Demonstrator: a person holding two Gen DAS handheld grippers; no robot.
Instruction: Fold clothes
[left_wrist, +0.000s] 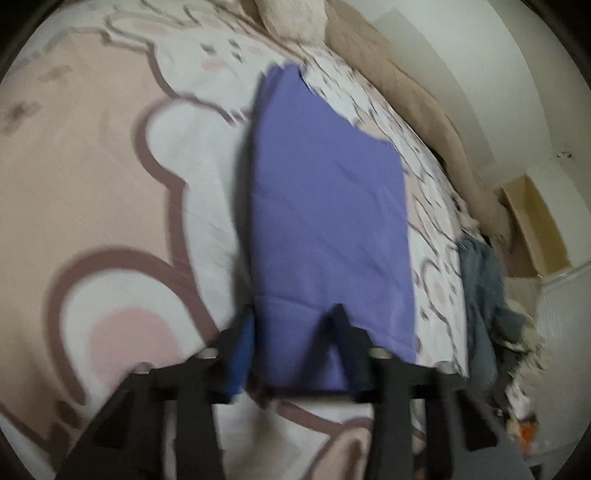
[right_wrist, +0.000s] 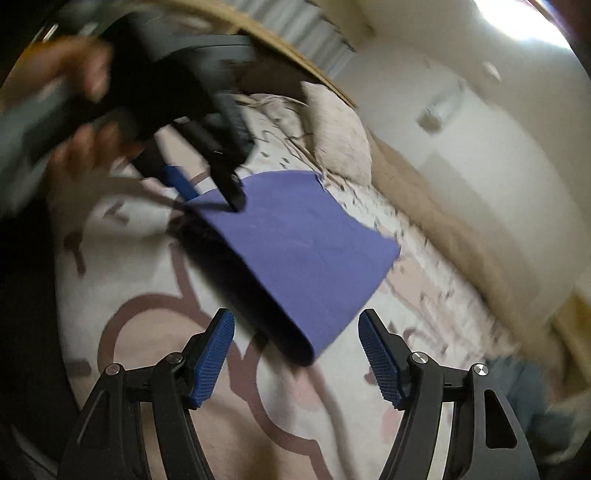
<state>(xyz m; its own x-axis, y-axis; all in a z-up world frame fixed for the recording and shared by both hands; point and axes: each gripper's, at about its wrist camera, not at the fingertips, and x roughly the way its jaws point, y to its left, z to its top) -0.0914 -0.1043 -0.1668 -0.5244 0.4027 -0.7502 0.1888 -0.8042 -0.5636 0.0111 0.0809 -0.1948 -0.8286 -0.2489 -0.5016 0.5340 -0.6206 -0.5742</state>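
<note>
The left tongs grip the purple cloth's edge, lifting it off the bed; the right tongs gape empty beside its free corner, likely mid-fold.

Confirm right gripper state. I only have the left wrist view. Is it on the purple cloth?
Observer: No. The right gripper is open. The purple cloth has its near corner hanging between the fingers, and it appears to touch neither pad.
Operator: Is the cloth lying flat on the bed?
Observer: No. It looks lifted from the far edge, where the left gripper pinches it. A dark shadow falls on the bedsheet beneath its left side.
</note>
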